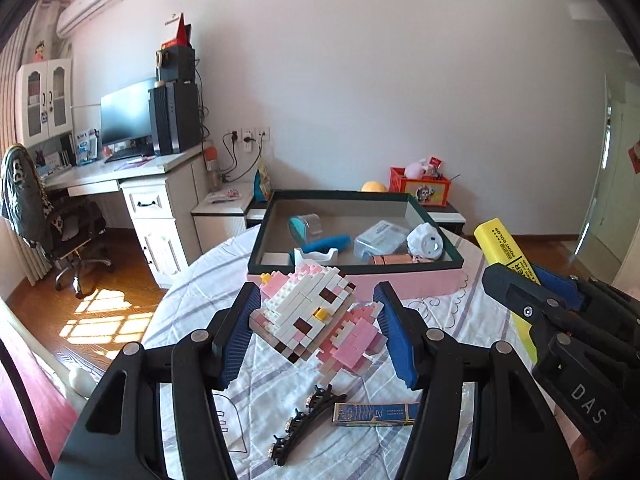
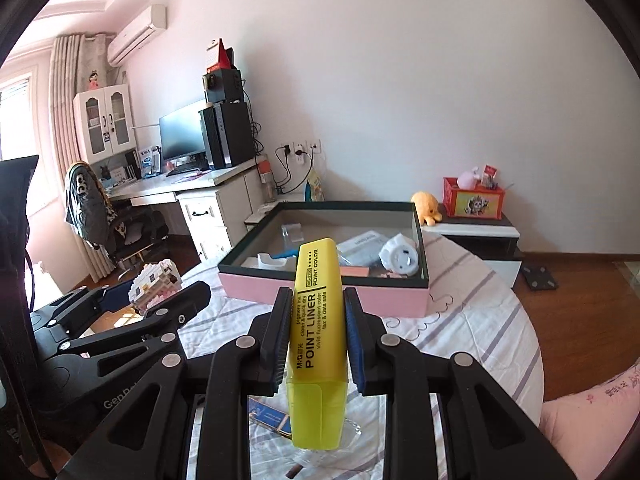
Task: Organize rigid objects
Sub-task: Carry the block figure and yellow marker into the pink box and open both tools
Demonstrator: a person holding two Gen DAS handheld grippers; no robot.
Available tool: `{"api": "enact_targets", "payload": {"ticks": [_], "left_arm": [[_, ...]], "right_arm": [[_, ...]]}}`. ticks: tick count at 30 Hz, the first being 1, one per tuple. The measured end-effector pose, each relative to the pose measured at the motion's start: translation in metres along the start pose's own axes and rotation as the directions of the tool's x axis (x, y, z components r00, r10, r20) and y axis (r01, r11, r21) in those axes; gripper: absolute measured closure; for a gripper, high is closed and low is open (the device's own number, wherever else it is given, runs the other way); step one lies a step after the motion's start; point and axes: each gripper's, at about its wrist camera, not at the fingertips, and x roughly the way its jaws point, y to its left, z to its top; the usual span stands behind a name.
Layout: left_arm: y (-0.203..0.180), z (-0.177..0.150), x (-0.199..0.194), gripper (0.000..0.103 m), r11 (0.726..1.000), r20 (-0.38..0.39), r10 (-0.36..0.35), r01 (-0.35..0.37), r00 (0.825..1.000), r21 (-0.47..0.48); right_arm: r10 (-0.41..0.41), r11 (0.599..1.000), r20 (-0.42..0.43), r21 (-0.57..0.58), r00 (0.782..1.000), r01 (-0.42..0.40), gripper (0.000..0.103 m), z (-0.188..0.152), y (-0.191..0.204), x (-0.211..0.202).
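A pink and white toy-brick figure (image 1: 316, 312) hangs tilted above the striped tablecloth, with my left gripper (image 1: 318, 288) shut on it, blue pads at both its sides. The same figure (image 2: 154, 276) and left gripper (image 2: 156, 292) appear at the left of the right wrist view. My right gripper (image 2: 318, 292) is shut on a yellow highlighter (image 2: 316, 312) that stands up between its pads. It also shows in the left wrist view as the right gripper (image 1: 524, 276) with the highlighter (image 1: 498, 240). Both grippers are in front of the open box (image 1: 400, 284).
The pink-walled, dark-rimmed box (image 2: 248, 288) holds a tape dispenser (image 1: 316, 256), a clear case (image 1: 380, 240), a white round object (image 1: 426, 242) and other small items. A black hair clip (image 1: 300, 424) and a slim blue packet (image 1: 376, 414) lie on the round table (image 1: 460, 312). A desk and chair stand at left.
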Motion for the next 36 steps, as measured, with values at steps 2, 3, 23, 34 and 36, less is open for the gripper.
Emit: {"api": "enact_targets", "payload": {"ticks": [2,3,23,34,36], "left_arm": [[0.004,0.004,-0.010,0.043,1.000,0.021,0.006,-0.006,1.000,0.003],[0.006,0.005,-0.014,0.043,1.000,0.030,0.006,-0.006,1.000,0.001],[0.005,0.058,0.096,0.043,0.995,-0.062,-0.016,0.022,0.998,0.094],[0.007,0.069,0.230,0.043,0.994,-0.249,0.005,0.024,0.969,0.111],[0.003,0.066,0.245,0.043,0.992,-0.272,0.016,0.019,0.962,0.124]], "right_arm": [[0.002,1.000,0.020,-0.010,1.000,-0.002,0.077,0.005,0.007,-0.006],[0.005,1.000,0.016,-0.019,1.000,-0.004,0.077,0.007,0.009,-0.007],[-0.002,0.999,-0.056,-0.039,0.998,0.000,0.077,0.053,-0.035,0.077],[0.035,0.999,-0.222,-0.006,0.974,-0.037,0.077,0.054,-0.065,0.197],[0.039,0.999,-0.243,-0.010,0.969,-0.043,0.077,0.050,-0.064,0.213]]}}
